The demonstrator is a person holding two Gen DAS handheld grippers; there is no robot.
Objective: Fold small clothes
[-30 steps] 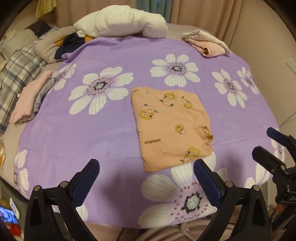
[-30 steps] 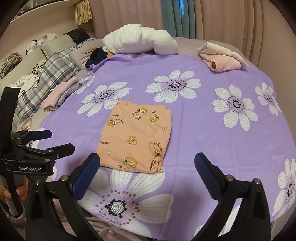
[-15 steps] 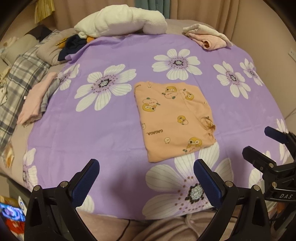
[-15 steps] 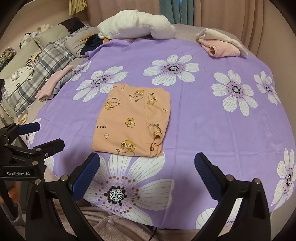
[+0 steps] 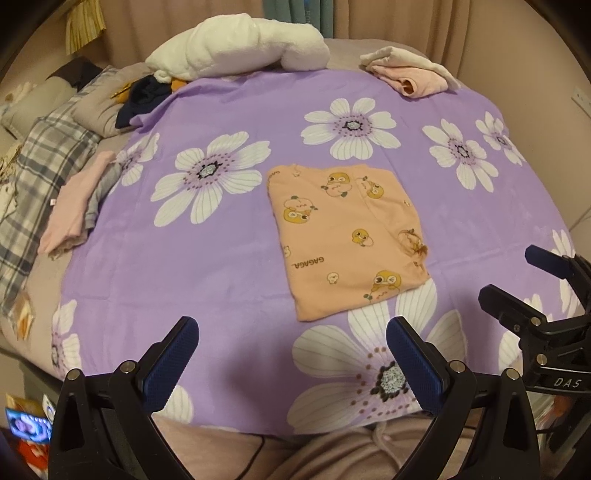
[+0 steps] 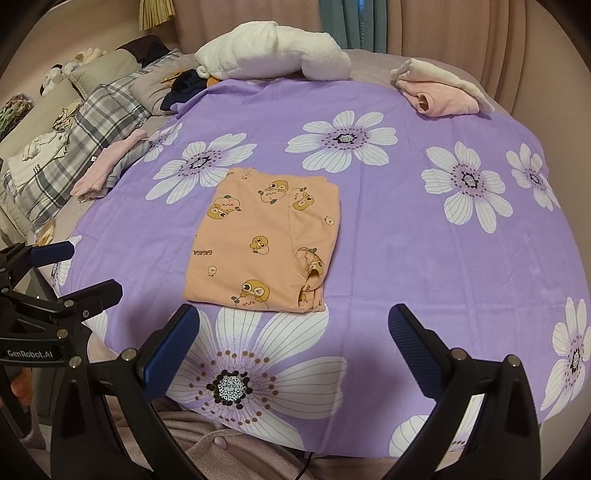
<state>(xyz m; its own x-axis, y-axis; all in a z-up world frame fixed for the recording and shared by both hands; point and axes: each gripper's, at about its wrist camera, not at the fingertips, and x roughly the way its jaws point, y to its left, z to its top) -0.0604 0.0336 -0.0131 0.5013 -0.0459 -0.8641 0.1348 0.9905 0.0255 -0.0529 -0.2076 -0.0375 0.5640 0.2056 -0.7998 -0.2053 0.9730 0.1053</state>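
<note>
purple flowered sheet (image 5: 207,266) covers the bed, beige curtains (image 6: 461,29) behind.

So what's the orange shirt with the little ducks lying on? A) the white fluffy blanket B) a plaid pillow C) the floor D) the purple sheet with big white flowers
D: the folded orange shirt lies flat on the purple flowered sheet, apart from the white blanket at the far edge and the plaid pillow off to the side.

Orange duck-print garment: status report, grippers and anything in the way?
Left gripper and right gripper open, empty, hovering near the bed's front edge. Orange duck-print garment folded flat on purple floral sheet. Nothing in the way.
</note>
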